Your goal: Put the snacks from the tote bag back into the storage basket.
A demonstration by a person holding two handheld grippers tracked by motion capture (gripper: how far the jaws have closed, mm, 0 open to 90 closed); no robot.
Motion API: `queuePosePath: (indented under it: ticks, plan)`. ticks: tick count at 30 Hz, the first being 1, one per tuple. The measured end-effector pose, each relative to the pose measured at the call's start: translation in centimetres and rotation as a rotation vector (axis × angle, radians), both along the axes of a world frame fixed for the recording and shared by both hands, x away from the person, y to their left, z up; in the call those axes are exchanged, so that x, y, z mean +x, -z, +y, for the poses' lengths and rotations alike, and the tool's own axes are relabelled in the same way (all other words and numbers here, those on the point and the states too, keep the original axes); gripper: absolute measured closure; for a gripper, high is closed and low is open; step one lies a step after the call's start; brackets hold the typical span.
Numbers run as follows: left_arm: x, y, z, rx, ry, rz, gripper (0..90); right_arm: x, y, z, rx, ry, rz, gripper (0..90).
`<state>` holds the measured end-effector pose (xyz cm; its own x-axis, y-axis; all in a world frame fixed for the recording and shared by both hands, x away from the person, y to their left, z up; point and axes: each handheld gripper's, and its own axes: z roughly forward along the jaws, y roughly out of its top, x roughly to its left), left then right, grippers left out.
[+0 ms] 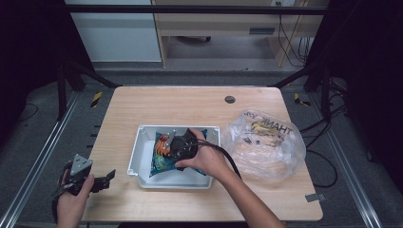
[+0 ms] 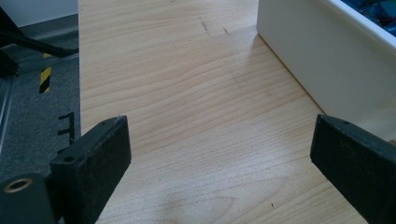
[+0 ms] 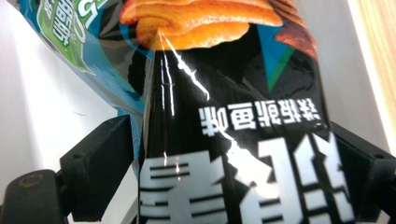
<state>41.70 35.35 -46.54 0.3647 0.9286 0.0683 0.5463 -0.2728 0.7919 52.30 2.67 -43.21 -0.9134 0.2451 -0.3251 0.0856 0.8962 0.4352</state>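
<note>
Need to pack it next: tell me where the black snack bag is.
In the high view, the black snack bag lies in the white bin at table centre, under the right claw, left of the plastic bag.

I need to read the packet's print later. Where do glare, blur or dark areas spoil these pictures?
Right gripper view: white glare streaks cross the black snack packet, and its big lettering is soft at the bottom. High view: sides are dark, the table evenly lit. Left gripper view: sharp, no glare.

Two black handheld grippers, bare forearms

Left gripper (image 1: 107, 176), lower left of the high view, carries a grey three-cornered plate with screws; right gripper (image 1: 183, 145), mid-frame, trails a black cable. Both have blocky matte black jaws with small holes.
</note>
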Motion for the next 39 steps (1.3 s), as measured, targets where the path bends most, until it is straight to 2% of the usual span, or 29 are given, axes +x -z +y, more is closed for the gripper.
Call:
queuePosePath:
  ticks: [5, 14, 25, 31, 39]
  plan:
    - [0.0, 0.0, 0.0, 0.000, -0.001, 0.001, 4.8, -0.3, -0.6, -0.2, 0.048, 0.005, 0.001, 10.2]
    - [0.0, 0.0, 0.0, 0.001, 0.000, 0.001, 4.8, -0.8, -1.5, -0.7, 0.077, 0.025, -0.017, 7.3]
    - [0.0, 0.0, 0.0, 0.003, 0.000, 0.001, 4.8, -1.2, -2.8, -1.9, 0.151, 0.055, -0.023, 6.8]
    - [0.0, 0.0, 0.0, 0.002, 0.001, 0.002, 4.8, -1.3, -3.4, -2.6, 0.208, 0.082, -0.019, 6.6]
    - [0.0, 0.0, -0.1, 0.004, 0.003, 0.003, 4.8, -1.6, -3.9, -3.4, 0.236, 0.096, -0.024, 6.5]
